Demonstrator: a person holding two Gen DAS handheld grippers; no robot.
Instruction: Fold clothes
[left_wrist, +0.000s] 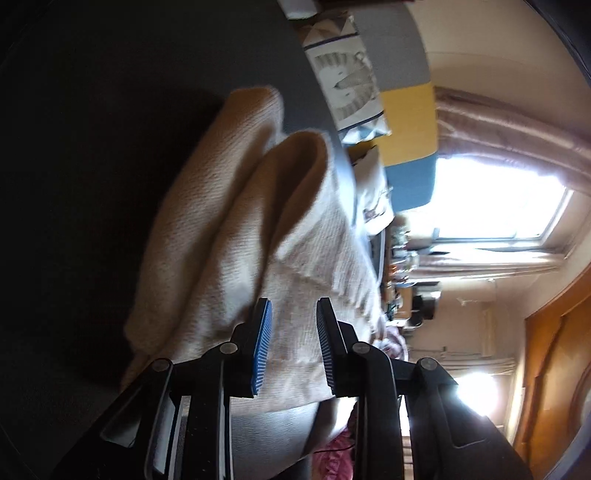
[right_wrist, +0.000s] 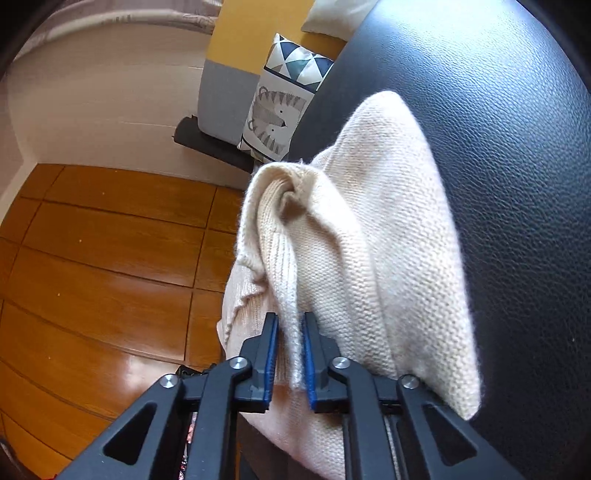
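A cream knit sweater (left_wrist: 236, 229) lies bunched in folds on a dark leather surface (left_wrist: 92, 166). In the left wrist view my left gripper (left_wrist: 293, 314) has its jaws apart, just over the sweater's near part, holding nothing. In the right wrist view the same sweater (right_wrist: 373, 236) rests on the black leather surface (right_wrist: 517, 184). My right gripper (right_wrist: 290, 328) has a ribbed edge of the sweater (right_wrist: 291, 332) standing between its pads, with small gaps on both sides; whether it pinches the edge is unclear.
A patterned cushion (right_wrist: 277, 110) leans against a grey and yellow sofa (right_wrist: 229, 74) beyond the leather surface. A wooden floor (right_wrist: 92, 258) lies to the left. In the left wrist view a bright window (left_wrist: 491, 199), curtains and a cluttered shelf show.
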